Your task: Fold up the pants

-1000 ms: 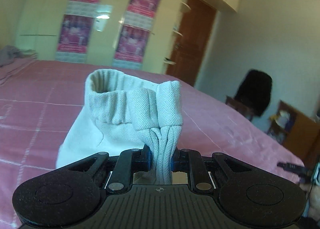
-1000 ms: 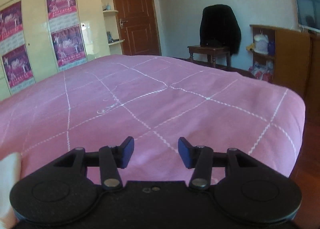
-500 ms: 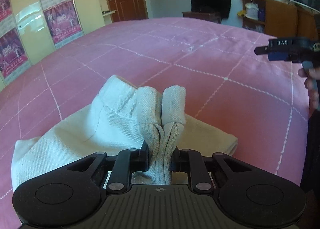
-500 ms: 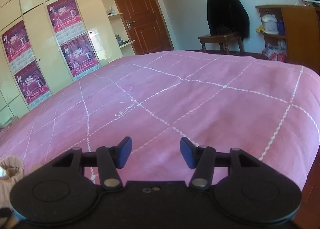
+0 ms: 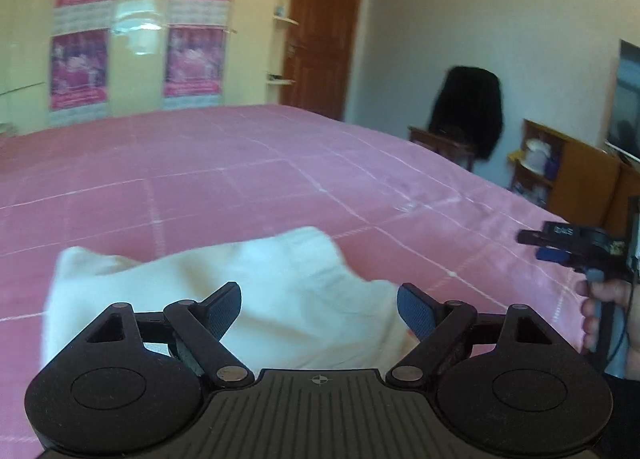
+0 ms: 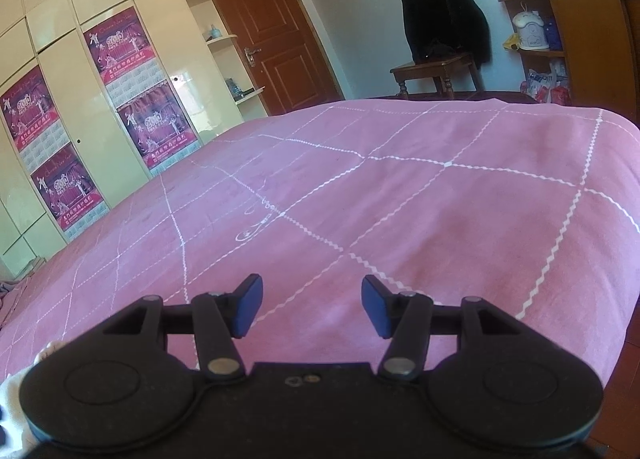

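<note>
The pants (image 5: 256, 295), a pale cream bundle, are lying on the pink bed (image 5: 248, 175) directly ahead of the left gripper (image 5: 320, 309). The bundle is stretching crosswise to that gripper's line of sight, its long axis running from the left side of the view toward the right, with one rounded end pointing left and the other end tucking down behind the right-hand finger. The image there is blurred, so seams or a waistband cannot be made out.

The left gripper is standing wide open, its two blue-padded fingers (image 5: 416, 315) spread well apart and holding nothing; the cloth is showing between and beyond them, and whether the pads are brushing it cannot be told.

The right gripper (image 6: 312, 309) is also standing open with a clear gap between its blue pads, gripping nothing, and is pointing across bare pink bedspread with white zigzag lines. In its view only a sliver of the pants is peeking out at the lower left edge, beside the gripper body. In the left wrist view the right gripper is appearing at the far right edge, held in the person's right hand (image 5: 604, 311), well apart from the pants.

Behind the bed are standing a cream wardrobe (image 6: 80, 71) with pink posters, a brown door (image 6: 272, 27) and a chair (image 6: 440, 71) draped in black clothing
</note>
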